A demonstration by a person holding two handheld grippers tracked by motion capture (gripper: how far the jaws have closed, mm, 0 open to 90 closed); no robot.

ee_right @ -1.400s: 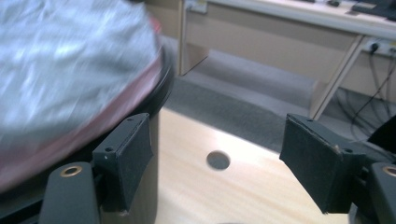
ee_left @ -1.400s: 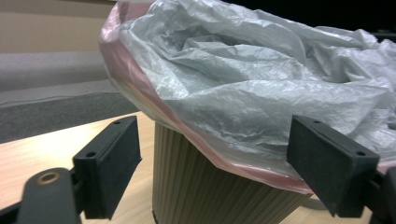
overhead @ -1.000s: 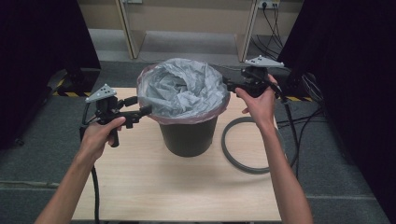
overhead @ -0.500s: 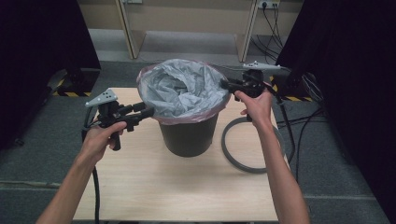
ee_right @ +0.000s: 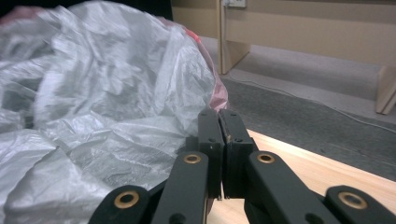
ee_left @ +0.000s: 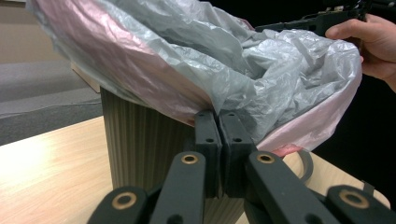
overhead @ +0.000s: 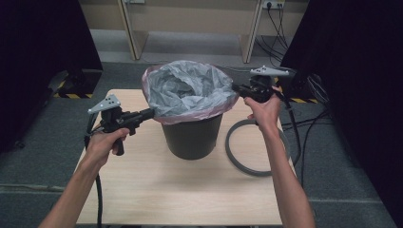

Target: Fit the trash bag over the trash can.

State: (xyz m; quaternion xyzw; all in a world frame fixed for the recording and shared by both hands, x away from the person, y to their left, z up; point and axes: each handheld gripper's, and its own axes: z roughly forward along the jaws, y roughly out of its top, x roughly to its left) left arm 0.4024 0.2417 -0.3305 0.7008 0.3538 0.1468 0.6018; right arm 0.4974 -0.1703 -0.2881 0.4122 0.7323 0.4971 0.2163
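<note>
A dark ribbed bin [overhead: 192, 137] stands mid-table, lined with a crumpled grey and pink plastic bag [overhead: 187, 88] folded over its rim. My left gripper [overhead: 151, 113] meets the bag's left edge. Its jaws have just been closing and now stand shut, pinching the film [ee_left: 187, 60] at their tips [ee_left: 218, 114]. My right gripper [overhead: 234, 88] is at the bag's right edge. Its jaws have likewise just been closing and are shut [ee_right: 219, 112] with the bag's edge [ee_right: 102, 93] caught between them. Both grippers lie about level, pointing inward at the bin.
A grey rubber ring [overhead: 237, 156] lies on the wooden table [overhead: 166, 190] to the right of the bin. Black cables [overhead: 304, 128] trail off the table's right side. Wooden furniture legs [overhead: 133, 33] stand on the floor behind, with dark curtains on both sides.
Both pairs of jaws have gone from open to shut at the bag's rim. The right gripper has edged in toward the bin; the left has barely shifted.
</note>
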